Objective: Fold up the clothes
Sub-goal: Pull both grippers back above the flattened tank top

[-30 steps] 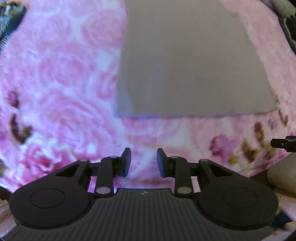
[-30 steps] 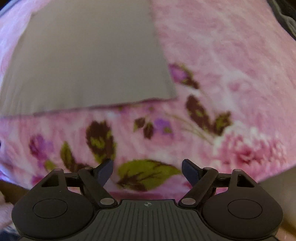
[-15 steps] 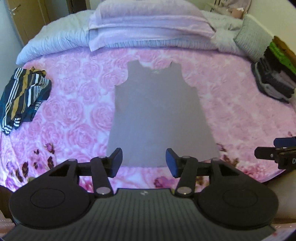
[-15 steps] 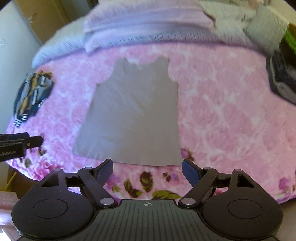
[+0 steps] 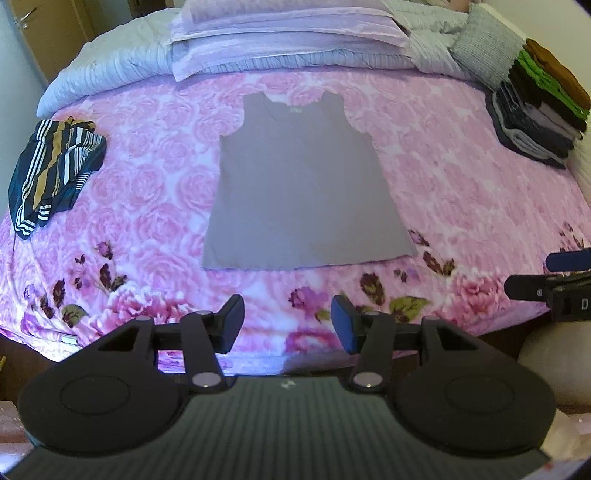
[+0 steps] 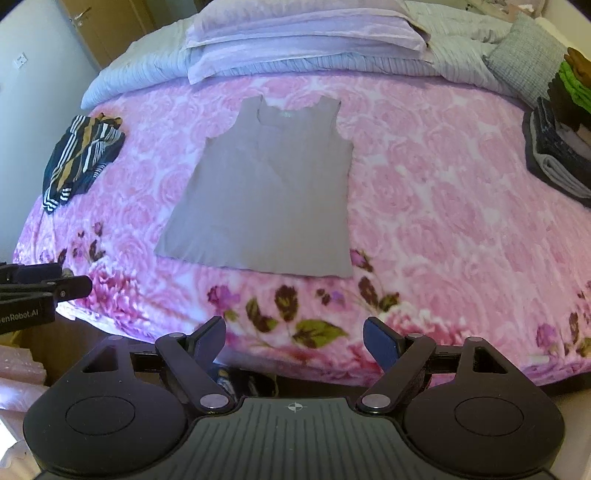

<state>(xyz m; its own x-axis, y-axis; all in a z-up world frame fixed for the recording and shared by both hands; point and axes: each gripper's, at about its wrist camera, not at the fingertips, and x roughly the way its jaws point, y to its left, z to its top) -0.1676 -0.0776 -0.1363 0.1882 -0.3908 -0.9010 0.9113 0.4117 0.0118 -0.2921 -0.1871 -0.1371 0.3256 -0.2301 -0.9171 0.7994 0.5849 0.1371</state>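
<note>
Grey top (image 5: pixel 303 184) lies flat, unfolded, mid-bed on the pink floral blanket (image 5: pixel 461 192), neck toward the pillows (image 5: pixel 288 33), hem nearest both tongs. Left tongs (image 5: pixel 287 325) and right tongs (image 6: pixel 294 341) hover beyond the bed's near edge, well apart from the hem, both spread wide, empty. Striped garment (image 5: pixel 51 173) left; folded stack (image 5: pixel 539 107) right. Door (image 6: pixel 99 26) behind.

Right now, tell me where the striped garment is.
The striped garment lies bunched at the bed's left edge in both views, left of the flat grey tank top.
</note>
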